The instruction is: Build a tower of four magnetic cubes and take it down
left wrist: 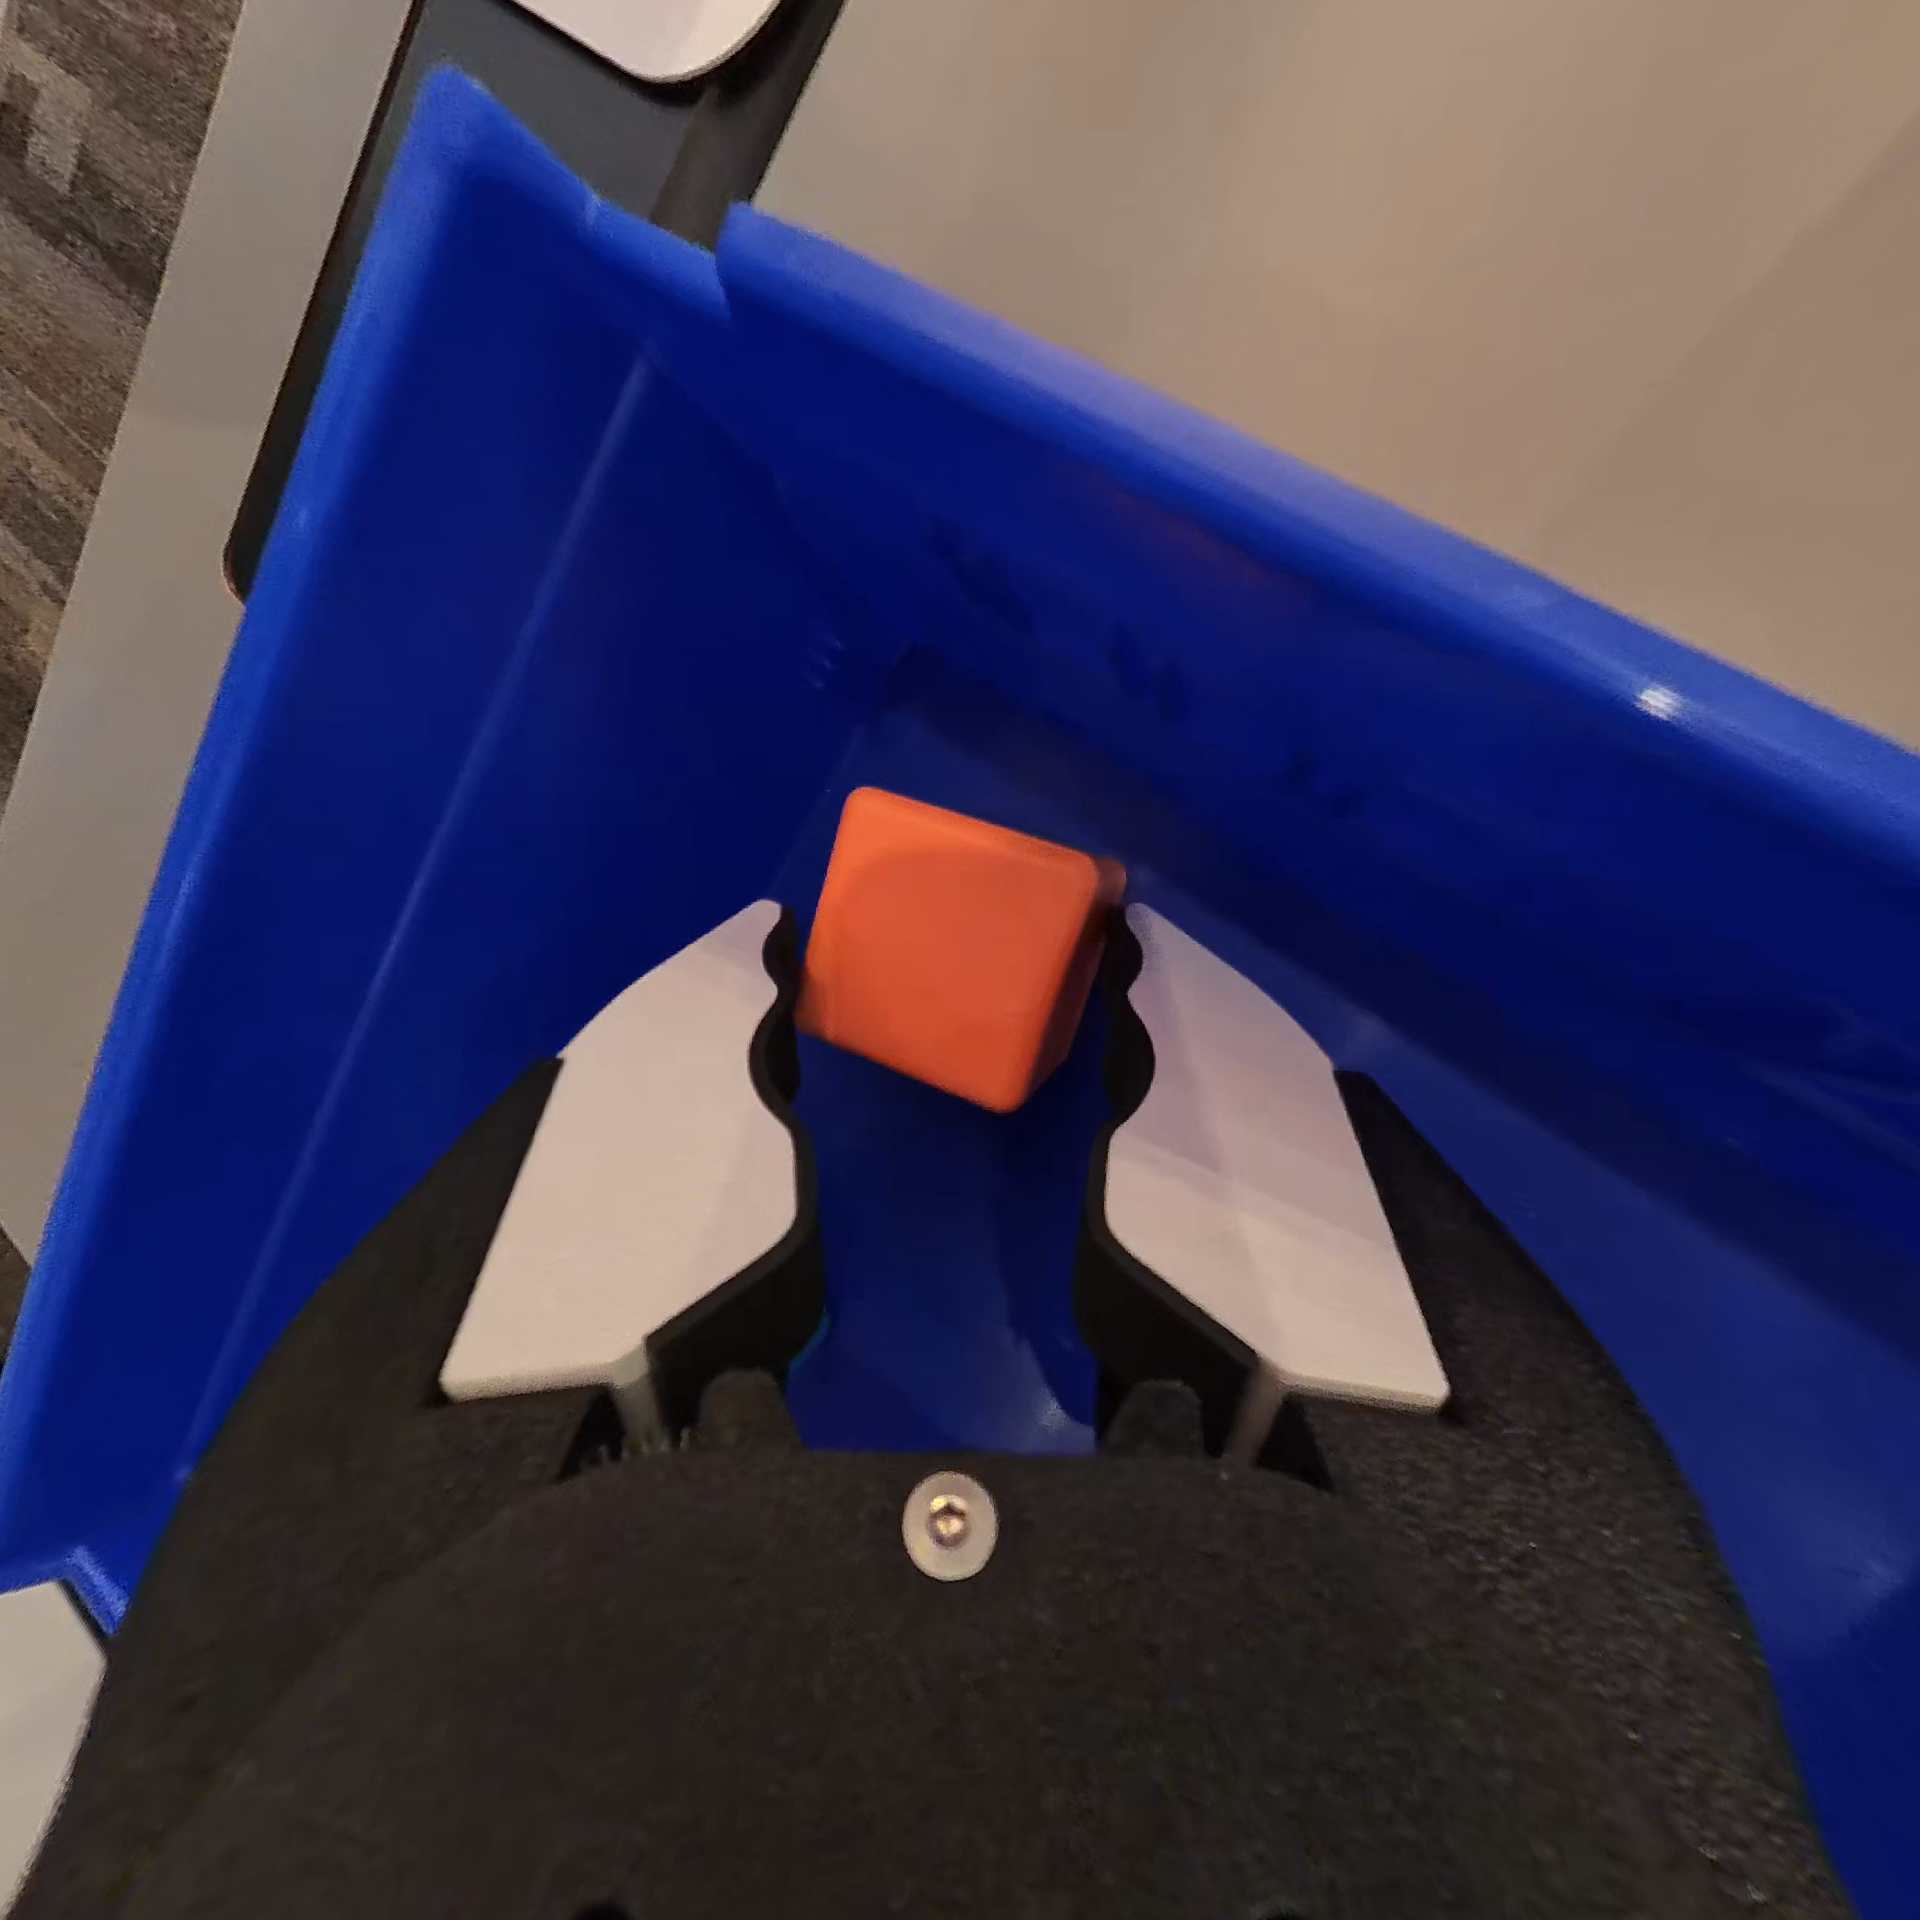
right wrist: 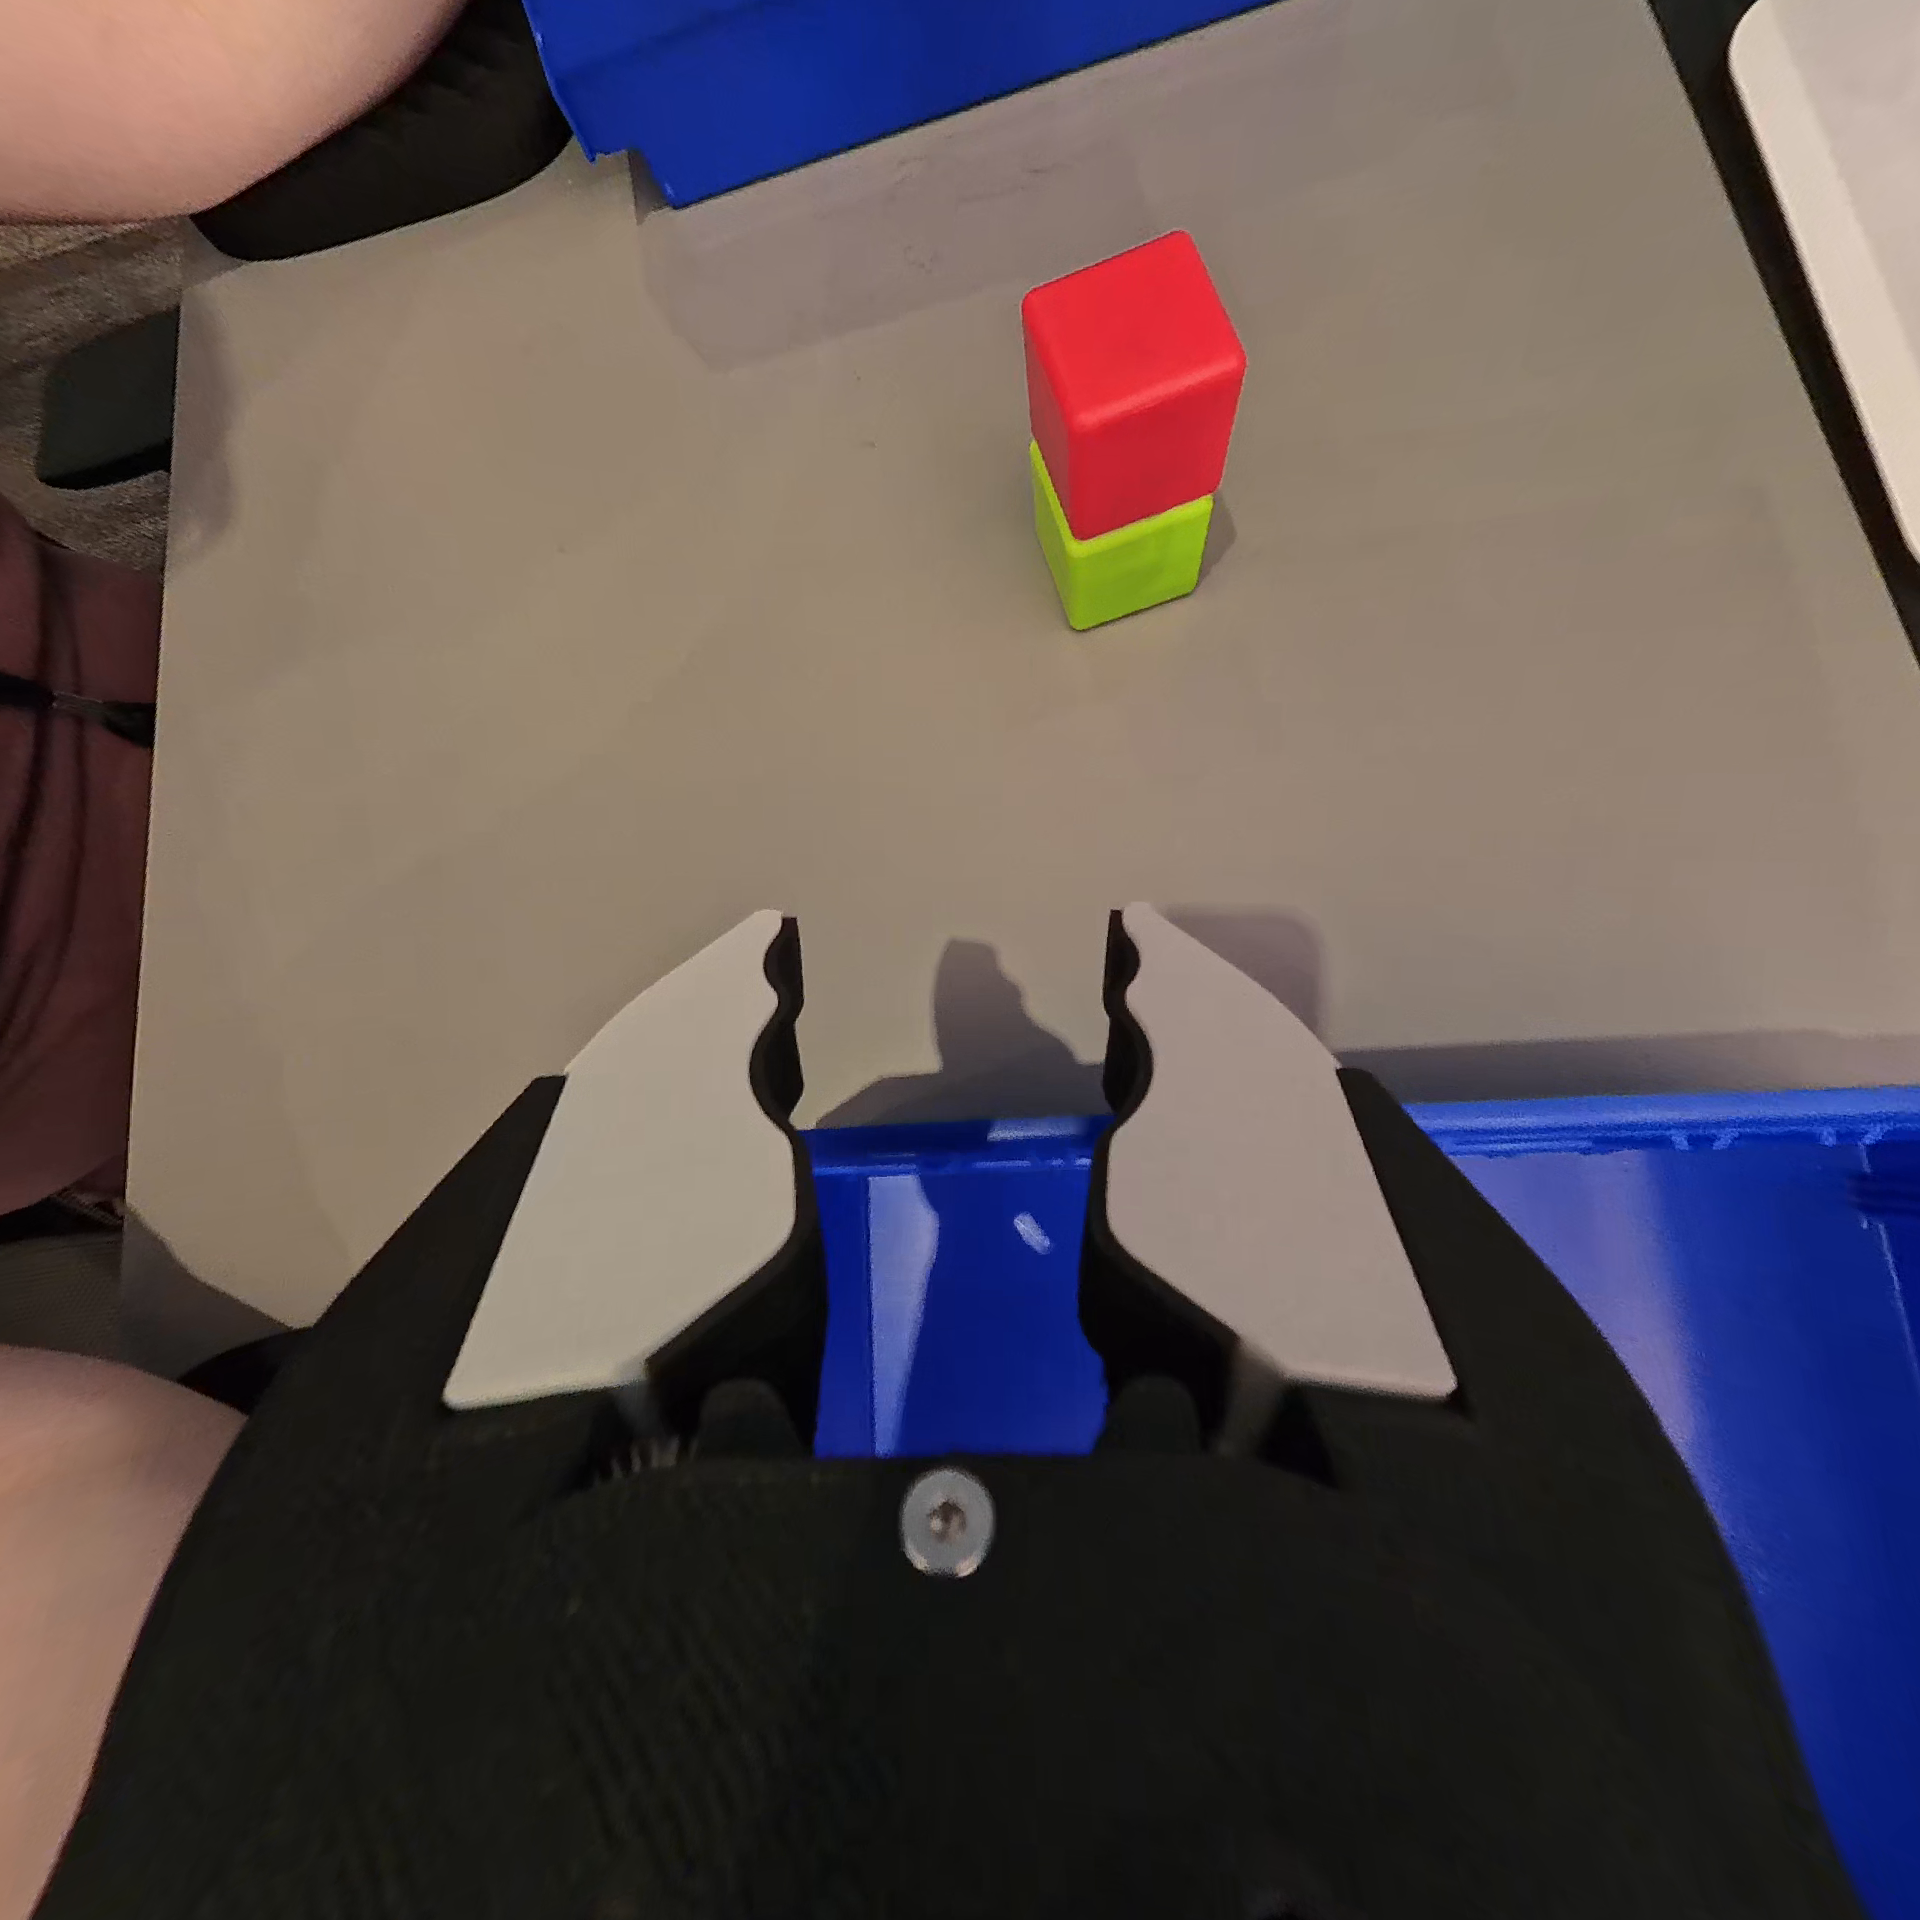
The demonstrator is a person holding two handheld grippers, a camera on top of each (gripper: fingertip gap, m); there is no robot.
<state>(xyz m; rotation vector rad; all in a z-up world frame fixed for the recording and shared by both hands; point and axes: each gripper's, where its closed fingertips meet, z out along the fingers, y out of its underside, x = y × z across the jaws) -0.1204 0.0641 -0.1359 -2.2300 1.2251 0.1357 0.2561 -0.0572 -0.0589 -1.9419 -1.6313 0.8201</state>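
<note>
In the left wrist view my left gripper (left wrist: 953, 925) is down inside a blue bin (left wrist: 499, 727), near its corner. Its fingertips press on both sides of an orange cube (left wrist: 940, 945), which sits tilted between them. In the right wrist view a red cube (right wrist: 1132, 374) stands on a lime green cube (right wrist: 1127, 561) as a two-cube stack on the grey table (right wrist: 623, 675). My right gripper (right wrist: 956, 935) is open and empty. It hovers over the near edge of the table, well short of the stack and to its left.
A blue bin (right wrist: 1558, 1247) lies under and to the right of my right gripper. A second blue bin (right wrist: 831, 83) stands at the table's far edge. A person's arm (right wrist: 156, 94) is at the upper left. A white object (right wrist: 1829, 208) lies at the right edge. About 40 cm separates my left fingertips from my right.
</note>
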